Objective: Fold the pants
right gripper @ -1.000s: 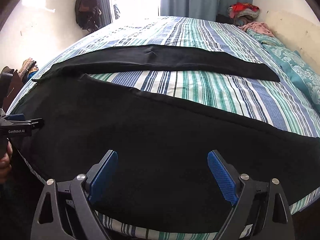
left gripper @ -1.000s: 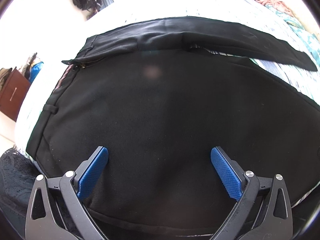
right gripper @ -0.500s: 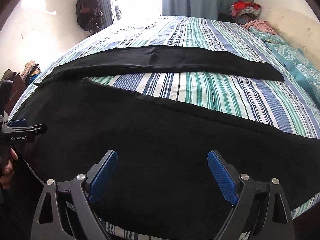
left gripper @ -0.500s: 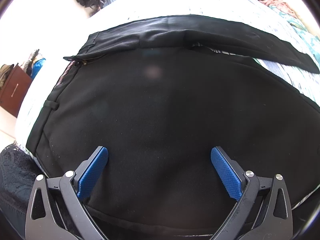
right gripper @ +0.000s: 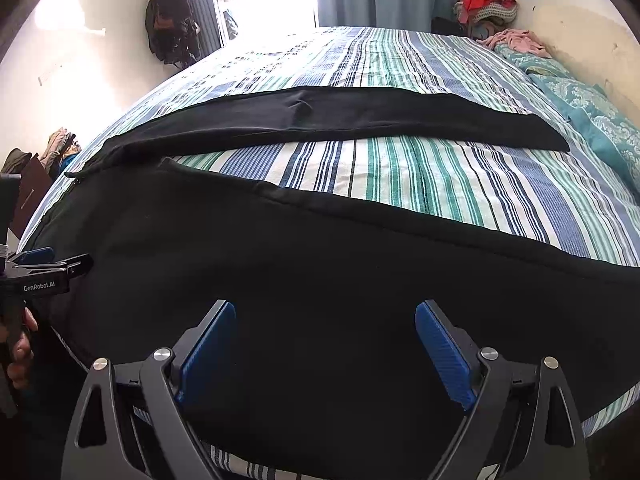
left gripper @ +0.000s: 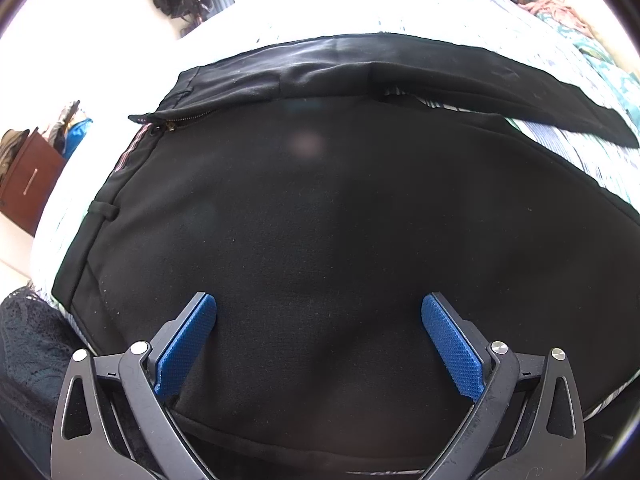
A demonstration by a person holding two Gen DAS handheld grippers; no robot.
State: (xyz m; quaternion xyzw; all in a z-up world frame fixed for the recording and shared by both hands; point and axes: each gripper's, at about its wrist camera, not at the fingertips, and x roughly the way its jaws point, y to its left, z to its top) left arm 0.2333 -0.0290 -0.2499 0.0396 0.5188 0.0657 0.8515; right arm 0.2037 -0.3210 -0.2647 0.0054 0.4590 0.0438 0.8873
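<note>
The black pants [right gripper: 320, 280] lie spread flat on the striped bed [right gripper: 420, 176], their long axis running crosswise to both sets of jaws: waistband [left gripper: 100, 216] off to the left, legs trailing away to the right. The near leg sits directly under and ahead of the jaws; the far leg [right gripper: 340, 116] lies well beyond it, with a wedge of bedsheet between them. The left gripper [left gripper: 318, 344] hangs over the seat near the waist, jaws spread wide with nothing pinched. The right gripper [right gripper: 324, 356] hovers over the near leg further along, jaws likewise spread and empty. Folding leg onto leg would likely start from the near edge, just below both.
</note>
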